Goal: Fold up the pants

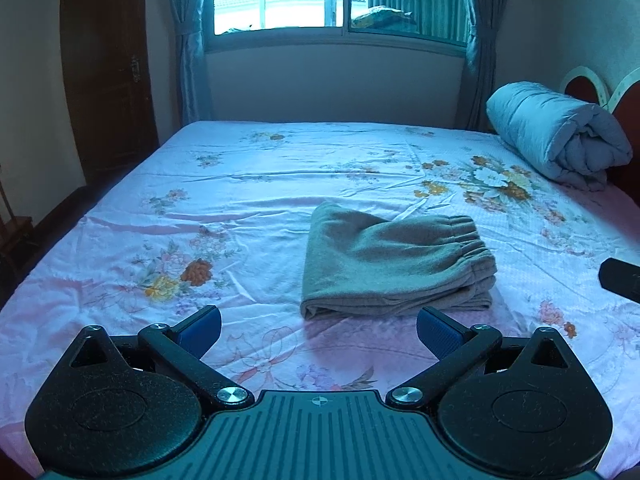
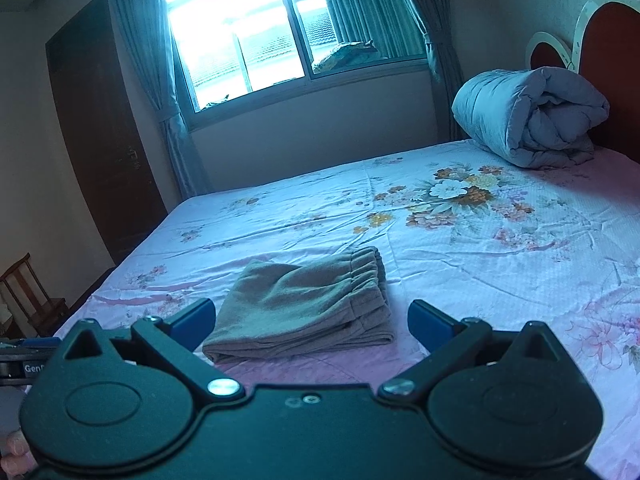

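**On the bed, folded pants between open grippers**

Near the front middle of the floral bedsheet [image 1: 240,184] lie the grey-green pants [image 1: 394,266], folded into a compact stack of layers, with the gathered elastic waistband on the right and a smooth fold on the left. The left gripper [image 1: 319,330] and the right gripper [image 2: 311,322] each hover just short of them, blue pads spread wide, holding nothing. A rolled grey quilt [image 2: 532,116] sits by the headboard.

Both wrist views looked low across the bed [image 1: 240,184] toward the window [image 2: 240,36], sharing the folded pants [image 1: 392,264] at mid-frame.
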`<state>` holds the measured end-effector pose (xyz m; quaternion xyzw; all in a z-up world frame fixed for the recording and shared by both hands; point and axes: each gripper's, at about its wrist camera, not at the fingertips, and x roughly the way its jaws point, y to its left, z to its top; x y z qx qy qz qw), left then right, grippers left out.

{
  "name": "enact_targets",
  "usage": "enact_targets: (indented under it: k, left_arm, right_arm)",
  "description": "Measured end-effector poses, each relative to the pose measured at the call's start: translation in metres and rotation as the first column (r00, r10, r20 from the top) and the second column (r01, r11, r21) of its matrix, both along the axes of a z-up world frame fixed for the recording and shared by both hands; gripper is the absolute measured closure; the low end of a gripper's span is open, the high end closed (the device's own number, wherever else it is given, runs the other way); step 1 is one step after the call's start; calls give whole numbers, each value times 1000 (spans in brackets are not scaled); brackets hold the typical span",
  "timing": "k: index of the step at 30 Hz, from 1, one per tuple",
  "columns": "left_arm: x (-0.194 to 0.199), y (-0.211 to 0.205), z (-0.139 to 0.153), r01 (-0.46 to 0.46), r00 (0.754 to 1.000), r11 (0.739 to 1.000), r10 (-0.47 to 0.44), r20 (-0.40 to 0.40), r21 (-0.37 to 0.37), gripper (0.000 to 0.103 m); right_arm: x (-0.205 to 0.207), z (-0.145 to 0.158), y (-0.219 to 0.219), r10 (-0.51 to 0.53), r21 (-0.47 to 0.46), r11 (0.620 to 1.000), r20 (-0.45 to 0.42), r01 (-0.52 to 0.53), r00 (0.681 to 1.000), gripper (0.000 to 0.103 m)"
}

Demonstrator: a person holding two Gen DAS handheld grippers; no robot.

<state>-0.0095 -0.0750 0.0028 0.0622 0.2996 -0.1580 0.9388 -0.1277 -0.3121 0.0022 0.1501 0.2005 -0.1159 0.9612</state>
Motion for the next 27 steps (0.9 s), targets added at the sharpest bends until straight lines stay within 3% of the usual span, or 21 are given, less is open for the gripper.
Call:
enact_targets:
  k: [9,27]
  left_arm:
    - [1,-1,-3,30,999,998,-31,-19,-57,0]
    - [6,-20,-10,57,998,998,-57,-28,-11,0]
  right_arm:
    - [2,-3,2,7,8,1000,-5,-7,1000,6]
    - [10,-9,2,1,7,1000,-22,-1,1000,6]
